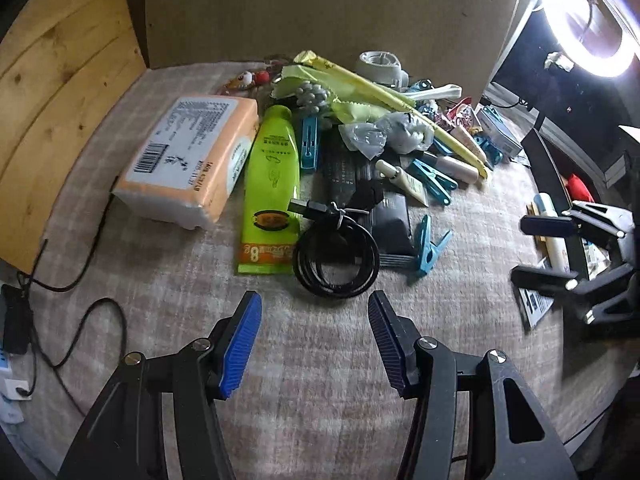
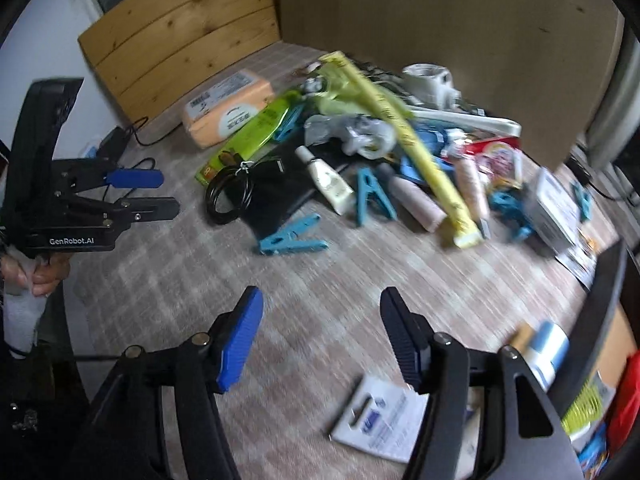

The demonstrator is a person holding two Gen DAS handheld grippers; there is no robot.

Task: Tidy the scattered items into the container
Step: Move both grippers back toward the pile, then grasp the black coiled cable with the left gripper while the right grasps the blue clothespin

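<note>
my left claw (image 1: 314, 344): jaws apart, nothing between them, over bare checked cloth (image 1: 192, 288).
my right claw (image 2: 320, 340): jaws spread wide, empty, above the cloth near a white leaflet (image 2: 380, 424).
container (image 2: 600, 320): dark-walled bin at the near right edge, already holding a white roll and red and yellow things; its full shape is cut off.
black cable coil (image 1: 336, 258): nearest item ahead of my left claw, tied, lying partly on a black pouch (image 1: 390, 220).
blue clothes peg (image 2: 292, 240): loose on the cloth, near centre.
green tube (image 1: 272, 184): flat, left of the coil, touching it.
orange tissue pack (image 1: 188, 160): further left, apart from the heap.
long yellow packet (image 2: 420, 144): slanting across the far heap, resting on pegs, small bottles and crumpled plastic.
far: grey tape dispenser (image 1: 380, 65) against a cardboard wall.
risks, as i judge them: the coil may spring or drag the pouch; pulling the yellow packet could scatter what it rests on; the two claws could collide near the bin.
</note>
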